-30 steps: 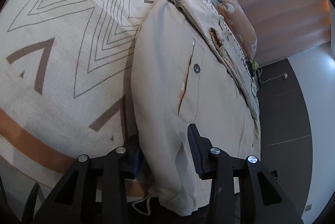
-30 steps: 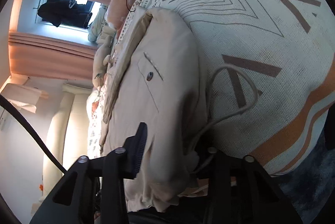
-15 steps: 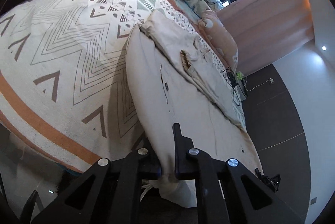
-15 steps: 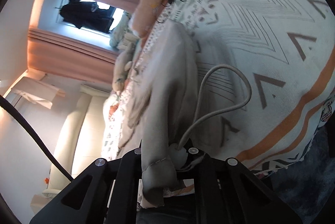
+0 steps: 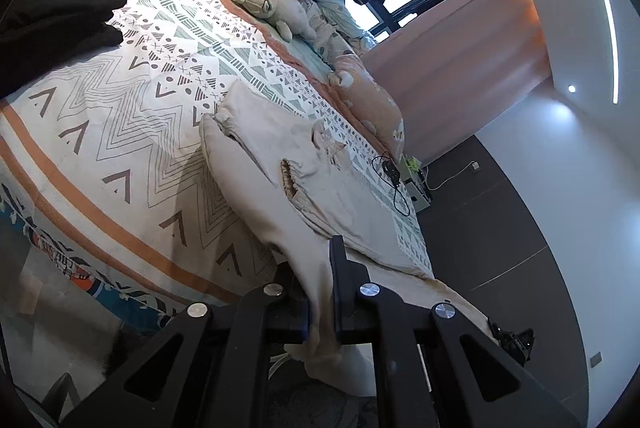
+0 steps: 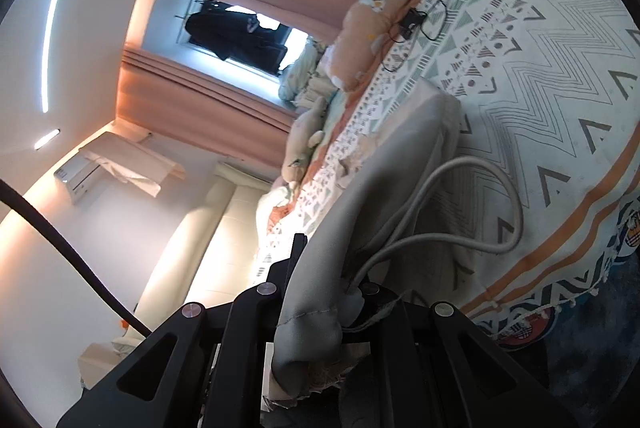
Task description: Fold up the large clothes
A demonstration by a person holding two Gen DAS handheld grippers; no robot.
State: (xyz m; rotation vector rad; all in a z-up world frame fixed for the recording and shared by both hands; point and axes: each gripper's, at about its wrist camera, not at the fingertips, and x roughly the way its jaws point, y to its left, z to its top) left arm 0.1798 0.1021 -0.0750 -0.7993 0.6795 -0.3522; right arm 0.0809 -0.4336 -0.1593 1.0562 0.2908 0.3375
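Note:
A beige jacket lies on the patterned bedspread, its near hem lifted off the bed. My left gripper is shut on one corner of that hem, the cloth pinched between the black fingers. In the right wrist view the same beige jacket rises from the bed to my right gripper, which is shut on the other hem corner. A pale drawstring loop curls out beside that grip. The far part of the jacket still rests on the bed.
A black garment lies at the far left of the bed. Plush toys and a peach pillow line the head end, with a black cable nearby. Dark floor lies beyond the bed's right edge.
Both grippers closed on the jacket's hem corners and rose, pulling back from the bed. The hem now hangs lifted and much more of the room shows.

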